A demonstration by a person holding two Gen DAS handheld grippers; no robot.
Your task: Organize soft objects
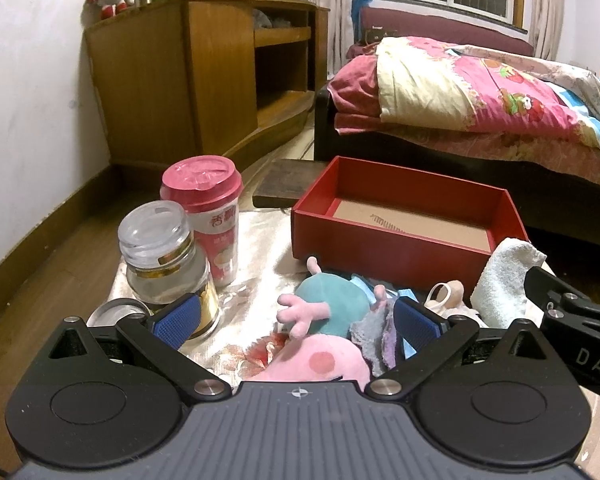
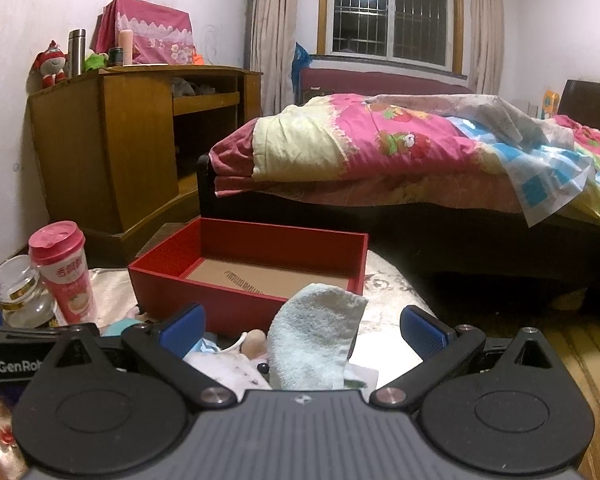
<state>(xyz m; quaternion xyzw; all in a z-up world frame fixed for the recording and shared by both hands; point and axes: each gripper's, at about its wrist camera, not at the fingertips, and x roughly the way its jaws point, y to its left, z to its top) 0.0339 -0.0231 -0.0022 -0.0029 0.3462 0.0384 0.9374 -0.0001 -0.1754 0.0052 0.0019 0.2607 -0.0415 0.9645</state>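
Observation:
A pink pig plush in a teal dress (image 1: 324, 312) lies on the cloth-covered table between the fingers of my open left gripper (image 1: 296, 320). A light towel (image 1: 504, 284) stands bunched at the right, against the empty red box (image 1: 384, 248). In the right wrist view the towel (image 2: 312, 340) sits between the fingers of my open right gripper (image 2: 302, 328), with a small doll (image 2: 244, 354) beside it and the red box (image 2: 220, 300) just behind. A grey-purple cloth (image 1: 374, 336) lies by the plush.
A glass jar (image 1: 164, 264) and a pink-lidded cup (image 1: 210, 216) stand at the table's left, with a metal lid (image 1: 116, 310) near them. A bed (image 1: 480, 112) and a wooden cabinet (image 1: 172, 80) stand behind. The right gripper's arm (image 1: 576, 320) is at the right edge.

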